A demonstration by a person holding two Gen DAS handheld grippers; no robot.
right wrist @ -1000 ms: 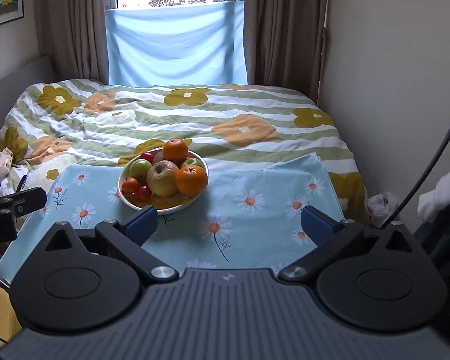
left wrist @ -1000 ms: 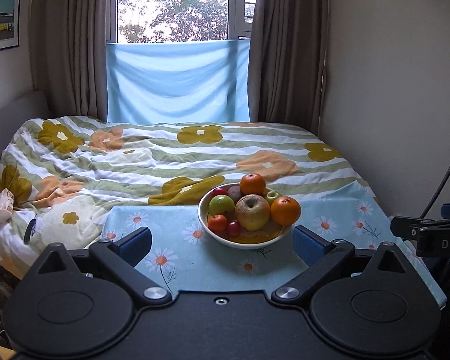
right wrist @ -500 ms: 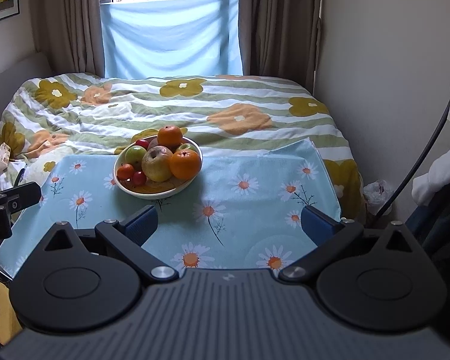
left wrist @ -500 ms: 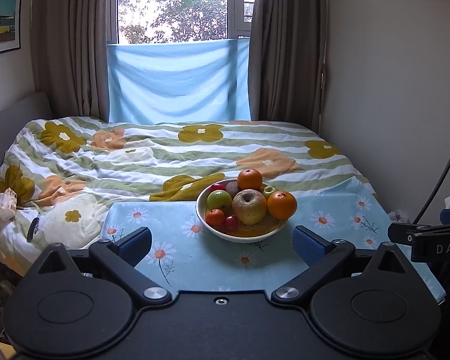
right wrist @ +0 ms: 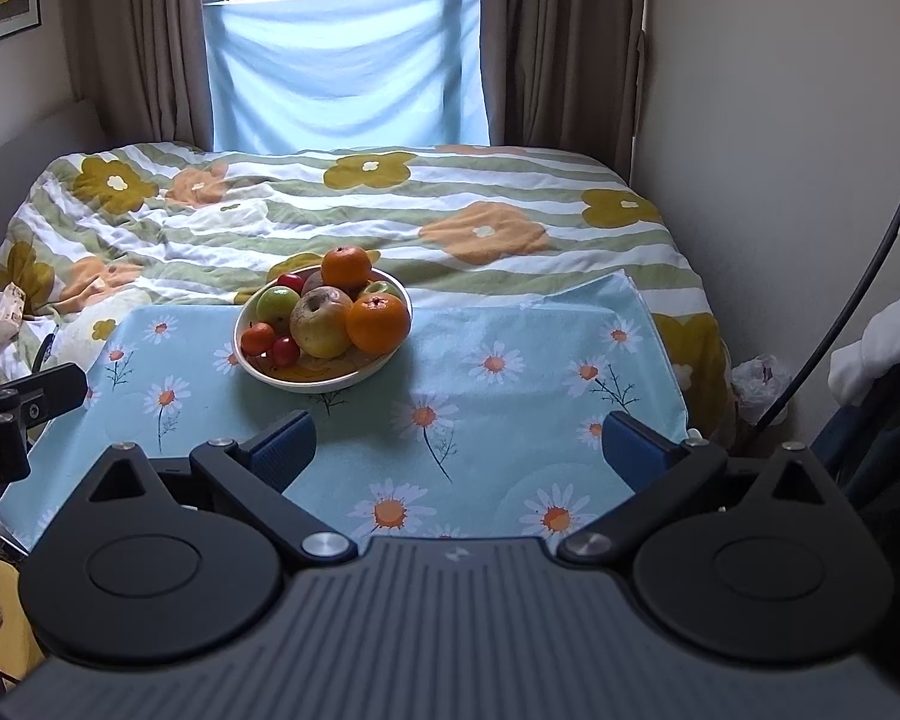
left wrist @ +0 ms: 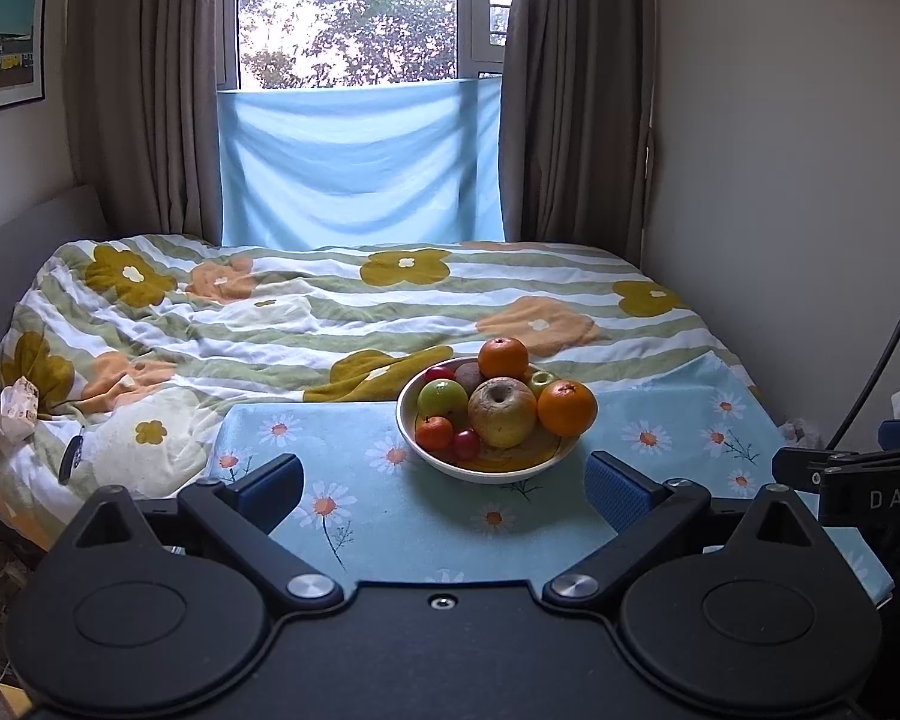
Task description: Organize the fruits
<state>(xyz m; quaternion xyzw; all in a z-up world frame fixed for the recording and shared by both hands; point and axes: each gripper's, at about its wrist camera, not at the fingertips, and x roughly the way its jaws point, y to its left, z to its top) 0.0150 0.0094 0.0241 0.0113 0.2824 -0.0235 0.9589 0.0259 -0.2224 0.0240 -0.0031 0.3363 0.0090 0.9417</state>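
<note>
Your left gripper (left wrist: 444, 489): jaws wide, holding nothing | your right gripper (right wrist: 459, 441): jaws wide, empty | round white bowl (right wrist: 324, 383) piled with oranges, apples and small red fruits sits far-left on the pale blue daisy-print cloth (right wrist: 510, 396), apart from both grippers

Both grippers (left wrist: 444, 489) (right wrist: 459, 447) agape, empty.

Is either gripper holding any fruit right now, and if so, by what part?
Nothing is held. The left gripper and right gripper are both open with only the daisy cloth between their fingers; all the fruit sits in the bowl.
</note>
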